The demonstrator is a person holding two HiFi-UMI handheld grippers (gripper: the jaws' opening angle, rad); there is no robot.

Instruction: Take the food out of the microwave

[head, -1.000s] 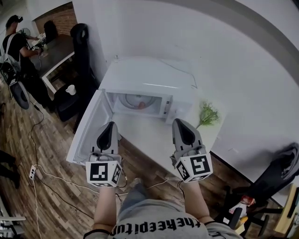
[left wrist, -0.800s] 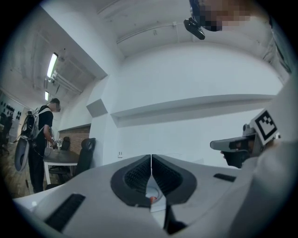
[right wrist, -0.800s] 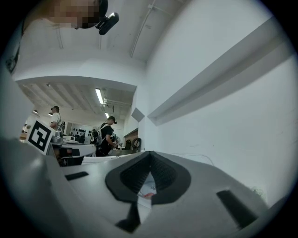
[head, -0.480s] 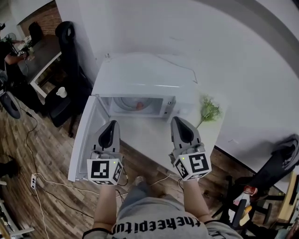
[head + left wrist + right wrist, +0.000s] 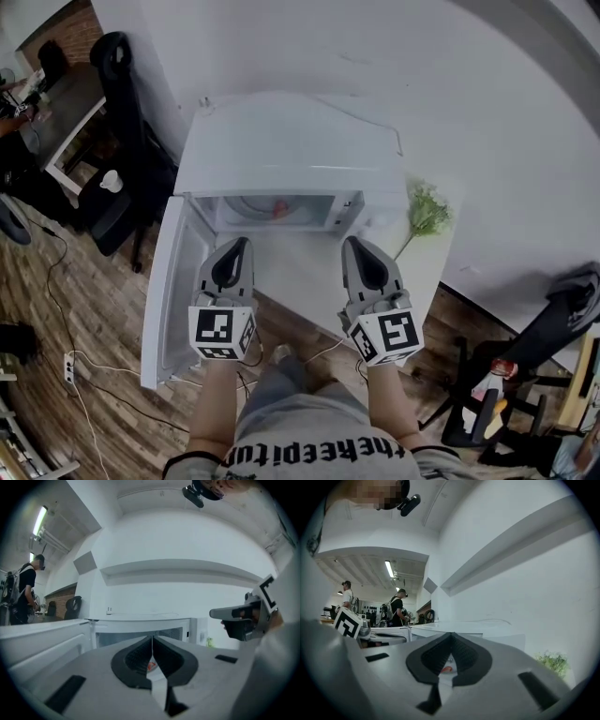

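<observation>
Status: the microwave [image 5: 291, 141] stands on the white table [image 5: 302, 277] with its door [image 5: 176, 281] swung fully open to the left. The food [image 5: 279, 208], a reddish piece on a round white dish [image 5: 251, 202], sits inside the cavity, toward the middle.

I hold the left gripper [image 5: 240, 244] and the right gripper [image 5: 352, 244] side by side just in front of the opening. Neither has entered the cavity. Each gripper's own view shows its jaws pressed together at the tips with nothing between them. The red food shows only through the gap behind the tips.

Step in hand, as I judge it: approach and reach in.
1. Spread the jaws before crossing the opening; pressed together they cannot take the dish.
2. Keep both grippers level and centred between the door hinge side and the control panel side.
3. Take the dish by its rim, not the food, and draw it straight out and level.

Count:
- microwave: one
- door: one, open
- piece of food visible: one
- dish: one
- grippers: two
- green plant [image 5: 427, 210] beside the microwave: one
</observation>
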